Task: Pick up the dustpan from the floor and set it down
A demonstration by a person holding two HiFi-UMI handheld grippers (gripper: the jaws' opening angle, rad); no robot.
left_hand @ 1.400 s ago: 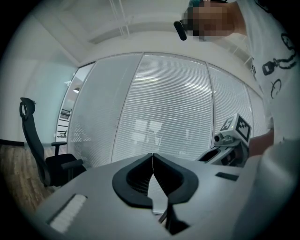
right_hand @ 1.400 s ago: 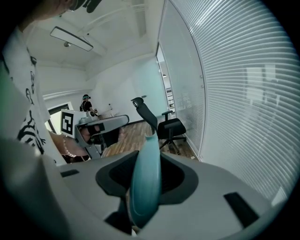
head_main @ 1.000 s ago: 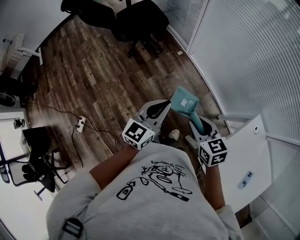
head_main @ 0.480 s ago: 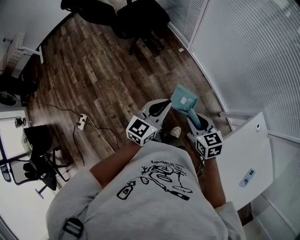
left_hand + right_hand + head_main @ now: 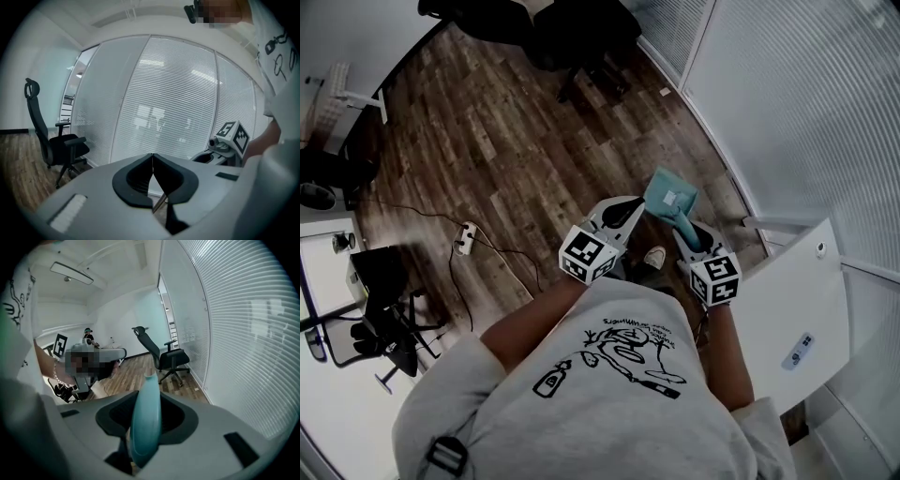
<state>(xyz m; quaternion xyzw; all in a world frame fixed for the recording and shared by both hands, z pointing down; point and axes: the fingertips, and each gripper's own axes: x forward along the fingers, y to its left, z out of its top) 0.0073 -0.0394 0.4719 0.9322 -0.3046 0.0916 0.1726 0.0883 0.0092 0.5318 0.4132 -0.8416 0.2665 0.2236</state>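
Right gripper (image 5: 689,234): jaws clamped on the handle of the teal dustpan (image 5: 668,200) (pan head projects beyond the tips). Left gripper (image 5: 630,208): jaws together, empty, tips just beside the pan.

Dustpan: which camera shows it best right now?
Head view: the whole teal dustpan shows, pan and handle, held by the right gripper. The right gripper view shows only its handle, edge-on between the jaws. The left gripper view shows none of it.

Steep overhead view, two forward close-ups
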